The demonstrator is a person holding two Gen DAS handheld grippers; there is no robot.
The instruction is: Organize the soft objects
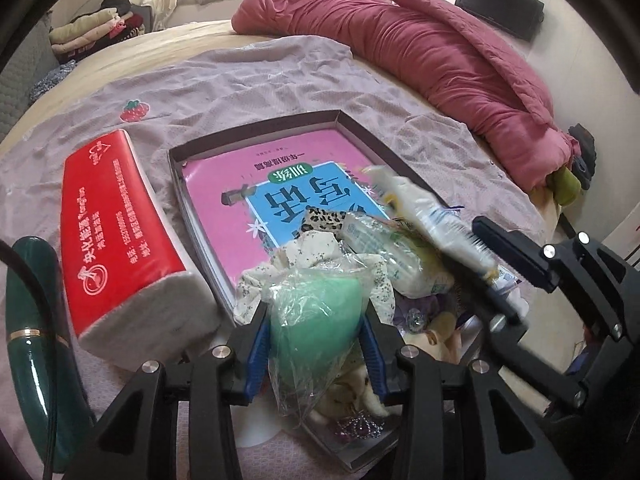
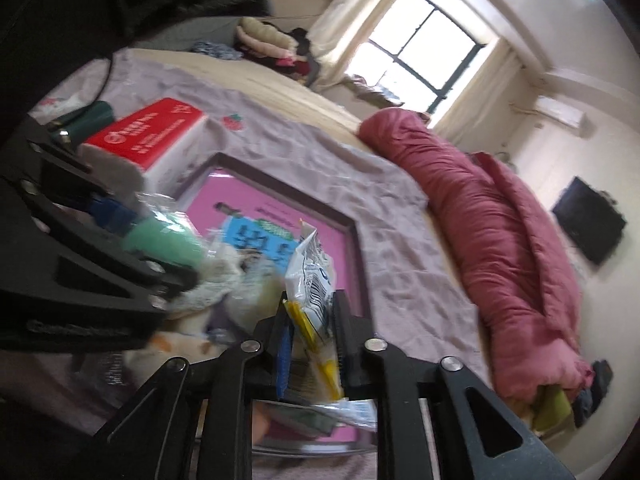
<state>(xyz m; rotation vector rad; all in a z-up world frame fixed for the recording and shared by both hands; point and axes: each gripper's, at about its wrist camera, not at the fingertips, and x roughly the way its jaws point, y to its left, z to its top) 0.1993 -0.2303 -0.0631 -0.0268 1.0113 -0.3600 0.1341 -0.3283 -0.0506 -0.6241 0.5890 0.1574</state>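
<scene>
My left gripper [image 1: 316, 320] is shut on a green soft object in a clear plastic bag [image 1: 310, 320], held over the near end of a shallow box tray [image 1: 256, 136]. The tray holds a pink and blue book [image 1: 240, 196] and a pile of soft items: floral cloth [image 1: 316, 252], a leopard-print piece [image 1: 324, 218], small plush things [image 1: 432, 328]. My right gripper [image 2: 310, 316] is shut on a white and yellow plastic packet [image 2: 310, 276] above the same tray [image 2: 362, 236]. It shows at the right of the left wrist view [image 1: 492, 264], the packet [image 1: 432, 216] blurred.
A red tissue pack [image 1: 116, 232] lies left of the tray on the lilac sheet [image 1: 248, 80]. A dark green object [image 1: 44, 332] lies at the near left. A rolled pink quilt [image 1: 440, 60] runs along the bed's far side. Folded clothes [image 1: 92, 32] sit at the far left.
</scene>
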